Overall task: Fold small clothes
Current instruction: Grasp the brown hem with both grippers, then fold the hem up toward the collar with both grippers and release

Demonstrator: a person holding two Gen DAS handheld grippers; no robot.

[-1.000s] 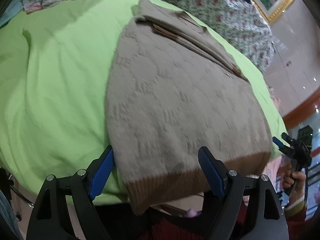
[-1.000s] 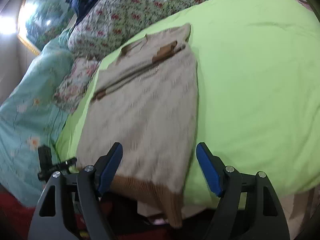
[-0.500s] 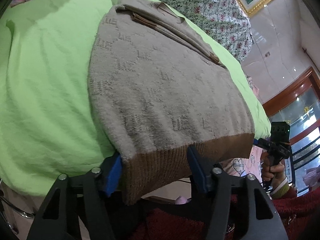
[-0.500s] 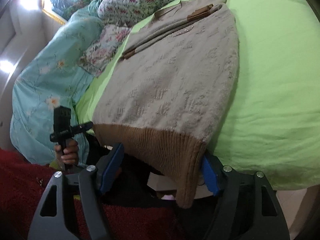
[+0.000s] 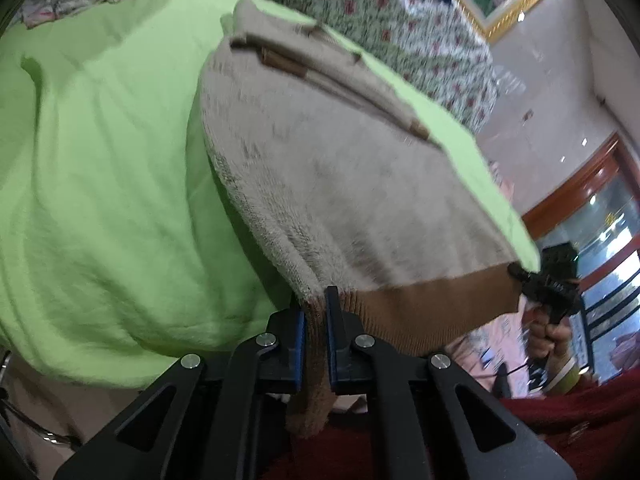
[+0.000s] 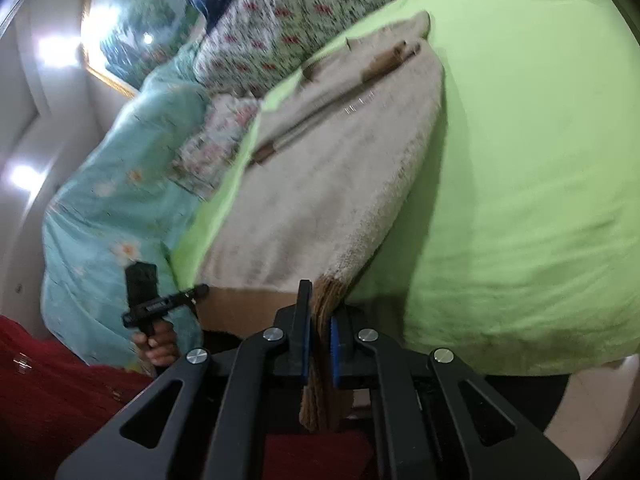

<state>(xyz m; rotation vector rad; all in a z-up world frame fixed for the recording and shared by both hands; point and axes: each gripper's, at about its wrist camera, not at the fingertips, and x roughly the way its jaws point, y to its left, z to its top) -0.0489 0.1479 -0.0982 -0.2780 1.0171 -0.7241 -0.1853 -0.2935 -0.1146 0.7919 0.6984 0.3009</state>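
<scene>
A beige knit sweater (image 5: 340, 152) with a brown ribbed hem (image 5: 432, 304) lies on the green bedspread (image 5: 100, 180), sleeves folded across its top. My left gripper (image 5: 316, 316) is shut on the hem's left corner, lifting it off the bed edge. In the right wrist view the sweater (image 6: 320, 184) shows again, and my right gripper (image 6: 318, 316) is shut on the hem's right corner (image 6: 328, 300). The other gripper shows small in each view, at the far hem corner (image 5: 548, 284) (image 6: 160, 300).
Floral pillows (image 5: 400, 12) and a teal quilt (image 6: 112, 200) lie beyond the sweater. The green bedspread (image 6: 540, 160) stretches wide beside it. The bed edge runs just under both grippers. My red sleeve (image 6: 48, 392) shows at the bottom.
Both grippers moved in onto the hem corners and closed on them from open. The hem now hangs pinched between the pads and is lifted slightly.
</scene>
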